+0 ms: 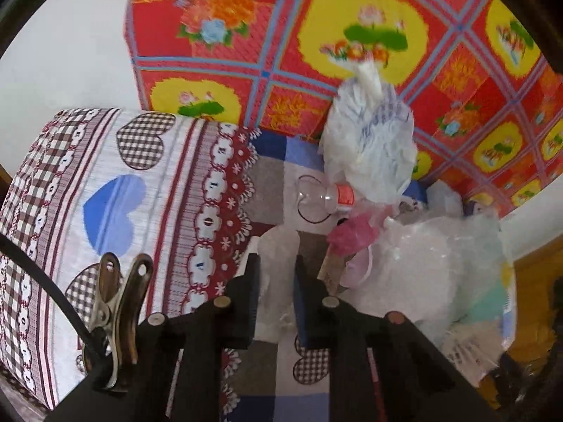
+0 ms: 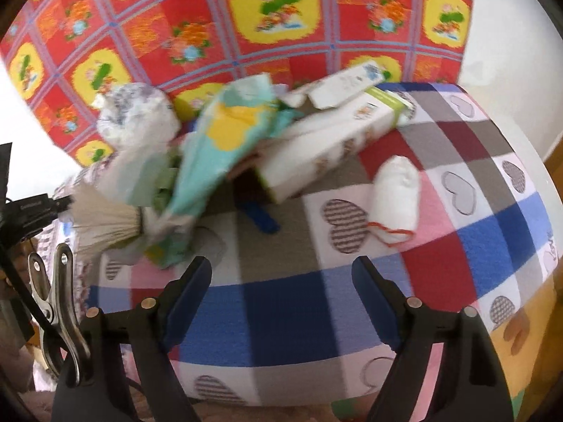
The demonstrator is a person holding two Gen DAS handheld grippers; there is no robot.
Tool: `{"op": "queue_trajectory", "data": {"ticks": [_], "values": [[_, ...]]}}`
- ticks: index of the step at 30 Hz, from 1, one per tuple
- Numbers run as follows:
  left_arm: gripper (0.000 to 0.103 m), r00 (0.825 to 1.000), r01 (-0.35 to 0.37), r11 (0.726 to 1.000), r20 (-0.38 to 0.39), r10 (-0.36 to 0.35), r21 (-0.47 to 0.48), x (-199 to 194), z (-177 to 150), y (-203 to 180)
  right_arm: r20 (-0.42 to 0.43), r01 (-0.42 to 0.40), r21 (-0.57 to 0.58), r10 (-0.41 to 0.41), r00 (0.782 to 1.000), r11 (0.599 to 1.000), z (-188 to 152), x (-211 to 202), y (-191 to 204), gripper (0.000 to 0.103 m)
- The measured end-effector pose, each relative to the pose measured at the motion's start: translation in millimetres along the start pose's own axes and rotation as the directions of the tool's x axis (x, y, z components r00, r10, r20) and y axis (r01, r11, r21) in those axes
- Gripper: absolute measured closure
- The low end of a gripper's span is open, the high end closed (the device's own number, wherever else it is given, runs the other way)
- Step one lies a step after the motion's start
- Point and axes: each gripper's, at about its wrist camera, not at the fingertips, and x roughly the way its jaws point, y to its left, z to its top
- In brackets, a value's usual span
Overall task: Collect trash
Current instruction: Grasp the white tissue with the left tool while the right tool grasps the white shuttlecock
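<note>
Left wrist view: left gripper (image 1: 277, 281) has its jaws nearly shut on a thin clear plastic piece (image 1: 278, 246), just before a crumpled white bag (image 1: 369, 140) on the checked blanket (image 1: 271, 172). Keeping the pinch firm seems wise; thin film slips.

Right wrist view: right gripper (image 2: 281, 277) stands wide open, holding nothing. From the blanket's middle, a white cloth pouch (image 2: 396, 197) lies right and a long carton (image 2: 334, 140) behind, near.
</note>
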Motion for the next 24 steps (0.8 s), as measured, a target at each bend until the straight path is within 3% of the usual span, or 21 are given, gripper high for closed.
{"op": "queue_trajectory", "data": {"ticks": [11,24], "values": [[0.085,0.997,-0.072,0.997,0.031,0.073,-0.032,-30.8,-7.1,52.8,-0.012,-0.122,-0.154,0.121,0.993,0.981,6.0,-5.7,91.5,0.022],[0.085,0.994,-0.103,0.99,0.029,0.107,-0.1,-50.4,-31.5,124.9,-0.1,-0.301,-0.296,0.284,0.953,0.906,-0.1,19.8,197.4,0.022]]}}
